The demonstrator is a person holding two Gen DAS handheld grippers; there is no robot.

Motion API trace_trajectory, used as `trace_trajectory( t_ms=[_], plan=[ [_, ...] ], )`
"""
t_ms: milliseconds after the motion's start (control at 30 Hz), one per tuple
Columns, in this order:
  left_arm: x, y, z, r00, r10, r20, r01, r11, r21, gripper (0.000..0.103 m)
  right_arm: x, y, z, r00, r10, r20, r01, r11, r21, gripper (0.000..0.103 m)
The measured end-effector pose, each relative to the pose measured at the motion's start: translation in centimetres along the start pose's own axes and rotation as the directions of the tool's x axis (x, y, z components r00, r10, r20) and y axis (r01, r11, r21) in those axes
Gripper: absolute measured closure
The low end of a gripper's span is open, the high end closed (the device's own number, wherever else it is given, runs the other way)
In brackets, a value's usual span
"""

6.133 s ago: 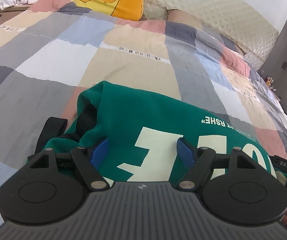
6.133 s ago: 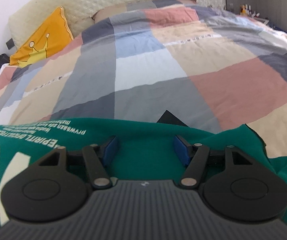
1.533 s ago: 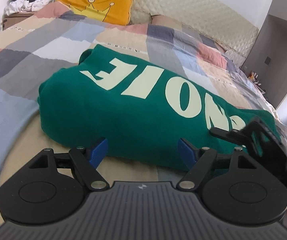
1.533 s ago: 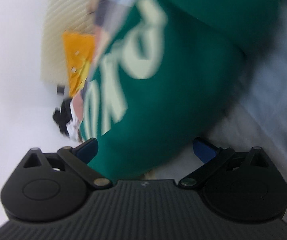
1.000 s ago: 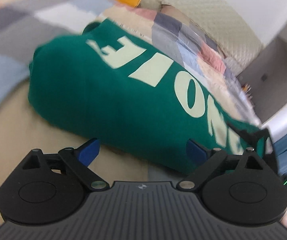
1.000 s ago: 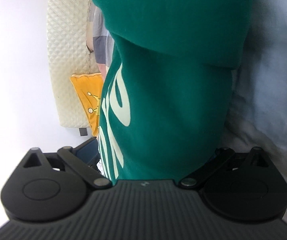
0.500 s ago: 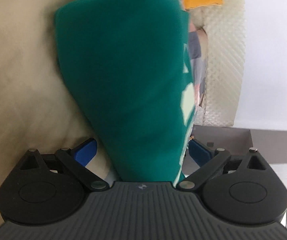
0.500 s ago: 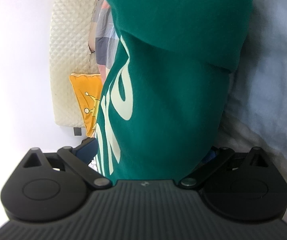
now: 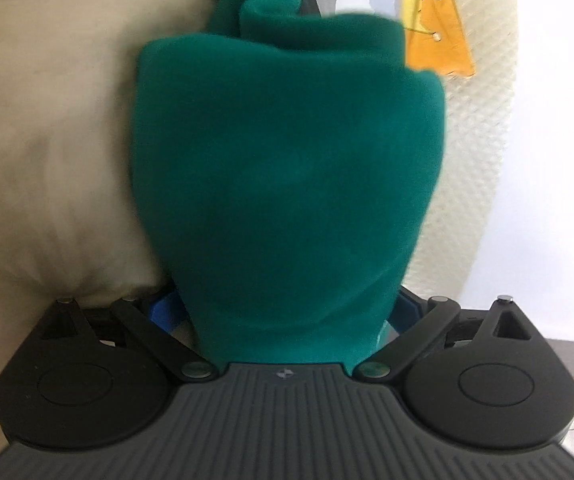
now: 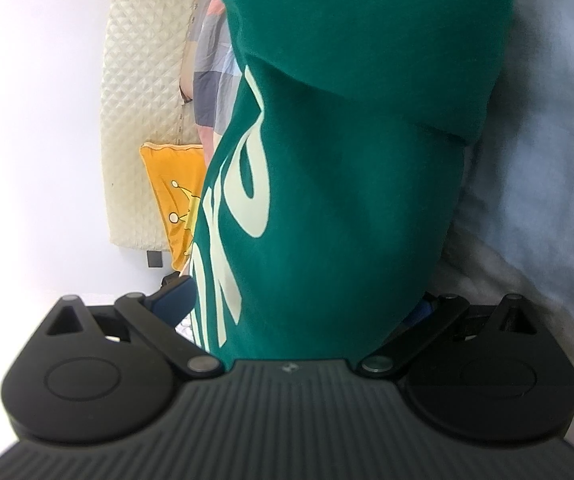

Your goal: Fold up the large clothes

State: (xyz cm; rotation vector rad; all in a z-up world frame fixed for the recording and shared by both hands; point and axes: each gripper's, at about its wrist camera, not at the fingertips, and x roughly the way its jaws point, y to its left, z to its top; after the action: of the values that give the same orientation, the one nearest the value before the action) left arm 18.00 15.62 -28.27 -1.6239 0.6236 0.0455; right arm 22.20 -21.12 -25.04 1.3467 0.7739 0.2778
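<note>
The folded green sweatshirt (image 9: 287, 184) with pale lettering fills both wrist views; it also shows in the right wrist view (image 10: 359, 168). My left gripper (image 9: 287, 312) is turned on its side with one end of the thick fold between its blue fingers (image 9: 165, 307). My right gripper (image 10: 307, 312) is also on its side with the other end between its fingers (image 10: 175, 299). Both sets of jaws stand wide around the bundle, and the fingertips are mostly hidden by cloth, so the grip itself is unclear.
The patchwork bedcover (image 9: 47, 120) lies under the garment; it also shows in the right wrist view (image 10: 535, 160). A yellow crown cushion (image 9: 435, 20) leans on the quilted cream headboard (image 9: 487, 160). The cushion (image 10: 175, 200) and headboard (image 10: 143, 120) also show in the right wrist view.
Both grippers rolled onto their sides and slid in around the two ends of the folded sweatshirt. The left one has pushed deeper in over the last half second.
</note>
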Motion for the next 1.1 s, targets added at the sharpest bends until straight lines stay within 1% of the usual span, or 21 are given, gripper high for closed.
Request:
trace_trajectory(
  t_ms=[100, 133, 167, 267, 367, 433, 467, 533, 567, 667, 700, 767, 833, 933, 967, 1000, 1033, 1100],
  plan=[
    [0.6, -0.7, -0.1, 0.999, 0.023, 0.032, -0.024, 1.0, 0.019, 0.005, 0.2, 0.3, -0.1, 1.0, -0.003, -0.007, 0.003, 1.0, -0.026, 0.0],
    [0.9, -1.1, -0.2, 0.999, 0.034, 0.039, -0.036, 0.999, 0.038, 0.009, 0.3, 0.4, -0.1, 1.0, -0.005, -0.01, 0.005, 1.0, -0.03, 0.0],
    [1.1, -1.5, -0.3, 0.998, 0.047, 0.049, -0.05, 0.997, 0.06, 0.016, 0.4, 0.5, 0.0, 1.0, -0.007, -0.011, 0.007, 0.999, -0.033, 0.0],
    [1.2, -2.1, -0.2, 0.997, 0.06, 0.057, -0.065, 0.994, 0.092, 0.028, 0.5, 0.5, 0.2, 1.0, -0.008, -0.011, 0.007, 1.0, -0.028, 0.0],
    [1.9, -3.0, -0.5, 0.996, 0.062, 0.068, -0.07, 0.99, 0.125, 0.034, 0.4, 0.3, 0.6, 1.0, -0.013, 0.01, 0.012, 1.0, 0.005, 0.0],
    [2.2, -3.4, -0.9, 0.995, 0.062, 0.075, -0.073, 0.986, 0.15, 0.035, -0.2, 0.0, 1.2, 0.998, -0.016, 0.06, 0.015, 1.0, 0.024, 0.002],
    [2.4, -3.6, -1.0, 0.995, 0.061, 0.076, -0.072, 0.985, 0.154, 0.036, -0.8, 0.0, 1.5, 0.994, -0.028, 0.101, 0.025, 0.999, 0.028, 0.004],
    [2.8, -3.9, -0.8, 0.995, 0.061, 0.074, -0.072, 0.985, 0.158, 0.036, -1.9, 0.0, 2.4, 0.98, -0.047, 0.192, 0.044, 0.999, 0.02, 0.005],
    [3.0, -4.0, -0.6, 0.996, 0.06, 0.073, -0.071, 0.985, 0.16, 0.036, -2.2, -0.1, 2.7, 0.976, -0.056, 0.212, 0.053, 0.998, 0.021, 0.005],
    [3.4, -4.1, -0.5, 0.996, 0.055, 0.064, -0.065, 0.985, 0.162, 0.036, -1.6, -0.3, 3.5, 0.979, -0.071, 0.193, 0.065, 0.997, 0.033, 0.004],
    [3.6, -3.9, -0.4, 0.997, 0.054, 0.06, -0.063, 0.985, 0.161, 0.036, -1.1, -0.1, 3.3, 0.98, -0.075, 0.185, 0.072, 0.997, 0.021, 0.002],
    [3.1, -3.3, -0.5, 0.997, 0.051, 0.05, -0.058, 0.986, 0.159, 0.035, -0.2, 0.5, 3.5, 0.984, -0.083, 0.159, 0.085, 0.996, -0.011, 0.002],
    [2.1, -2.3, 0.6, 0.998, 0.051, 0.039, -0.057, 0.986, 0.158, 0.035, 0.9, 1.0, 3.7, 0.986, -0.111, 0.126, 0.119, 0.991, -0.055, 0.002],
    [2.4, -2.2, 1.1, 0.998, 0.055, 0.031, -0.059, 0.986, 0.158, 0.035, 1.8, 1.5, 4.1, 0.987, -0.112, 0.118, 0.121, 0.99, -0.068, 0.002],
    [2.4, -2.2, 1.2, 0.998, 0.055, 0.031, -0.059, 0.985, 0.162, 0.035, 1.8, 1.6, 4.4, 0.988, -0.108, 0.11, 0.117, 0.991, -0.072, 0.006],
    [2.5, -2.3, 1.3, 0.998, 0.053, 0.032, -0.058, 0.984, 0.167, 0.035, 2.0, 1.6, 4.6, 0.989, -0.105, 0.101, 0.113, 0.991, -0.073, 0.014],
    [2.1, -2.1, 1.5, 0.998, 0.051, 0.033, -0.056, 0.983, 0.173, 0.035, 2.0, 1.5, 4.9, 0.991, -0.101, 0.091, 0.108, 0.992, -0.07, 0.019],
    [2.2, -2.3, 1.3, 0.998, 0.049, 0.041, -0.056, 0.978, 0.199, 0.035, 2.0, 1.4, 5.1, 0.993, -0.087, 0.085, 0.092, 0.994, -0.061, 0.032]
  ],
)
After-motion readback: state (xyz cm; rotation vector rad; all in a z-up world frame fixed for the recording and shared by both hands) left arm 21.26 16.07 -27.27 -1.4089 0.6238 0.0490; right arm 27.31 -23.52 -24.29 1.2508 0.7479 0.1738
